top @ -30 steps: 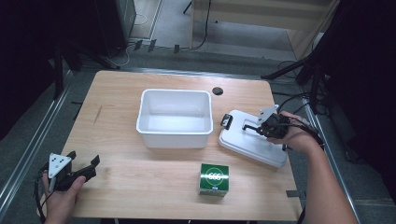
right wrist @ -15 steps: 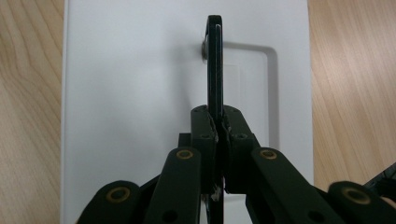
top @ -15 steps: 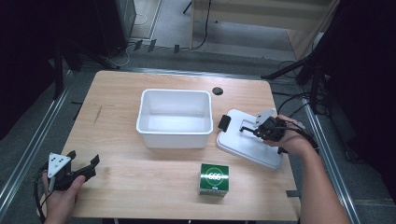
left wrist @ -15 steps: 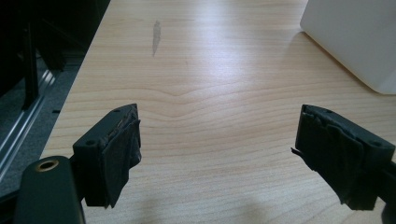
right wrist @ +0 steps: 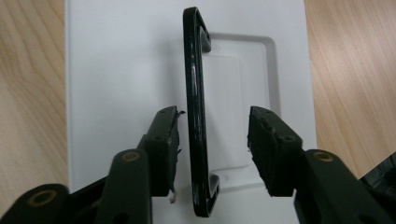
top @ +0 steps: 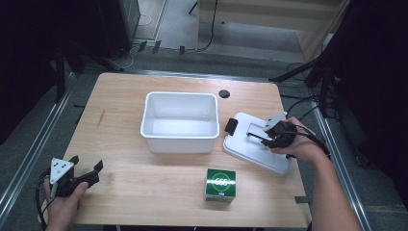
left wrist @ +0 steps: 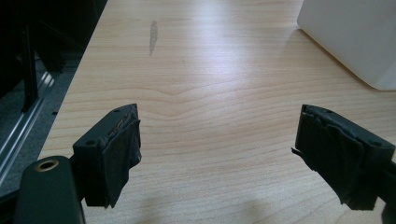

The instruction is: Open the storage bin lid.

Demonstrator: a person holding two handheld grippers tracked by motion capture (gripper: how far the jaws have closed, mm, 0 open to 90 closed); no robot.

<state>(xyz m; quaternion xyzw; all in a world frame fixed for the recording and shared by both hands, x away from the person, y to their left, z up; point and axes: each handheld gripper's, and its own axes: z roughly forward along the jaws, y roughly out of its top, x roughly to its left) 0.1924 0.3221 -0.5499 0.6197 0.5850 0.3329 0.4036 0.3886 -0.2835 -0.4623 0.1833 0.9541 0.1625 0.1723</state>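
Observation:
A white lid (top: pixel 250 150) lies flat on the table to the right of a white bin (top: pixel 178 143). My right gripper (top: pixel 257 137) is over the lid, and its jaws have just been opening. They now stand on either side of the lid's black handle (right wrist: pixel 196 116) without pressing on it, as the right gripper (right wrist: pixel 215 116) view shows. The handle runs close by the left pad. At the front left of the table my left gripper (top: pixel 87 162) is open, with only bare wood between the jaws of the left gripper (left wrist: pixel 217 126).
A green box (top: pixel 221 184) stands near the front edge, between the bin and the lid. A black clip (top: pixel 231 126) sits at the lid's left end. A round black grommet (top: pixel 223 93) lies behind the bin. A corner of the bin (left wrist: pixel 355 37) lies ahead of the left gripper.
The right gripper's jaws have parted from the black handle, and the right hand has shifted slightly. The left gripper has stayed where it was.

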